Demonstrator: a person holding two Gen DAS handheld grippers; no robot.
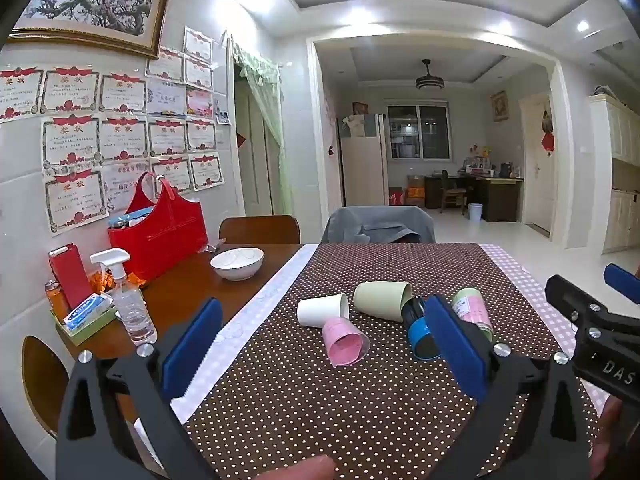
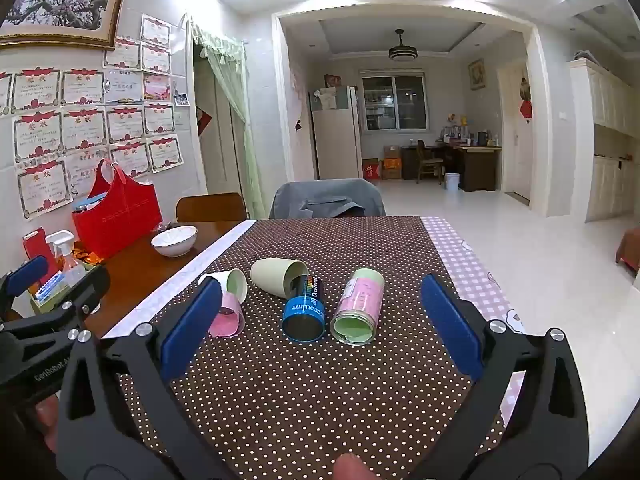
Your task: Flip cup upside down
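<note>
**Stuff around the room**

Wooden surface half covered by a brown polka-dot cloth. White bowl sits on the bare wood, red bag just behind it against the wall. Spray bottle near the left edge. Certificates all over the wall, grey jacket draped on a chair.

Both views were bright and evenly lit by recessed ceiling lights, which bloomed white. Shadows on the table were soft. Fisheye curvature bent walls; corners vignetted black. Focus was sharp, slightly noisy.
</note>
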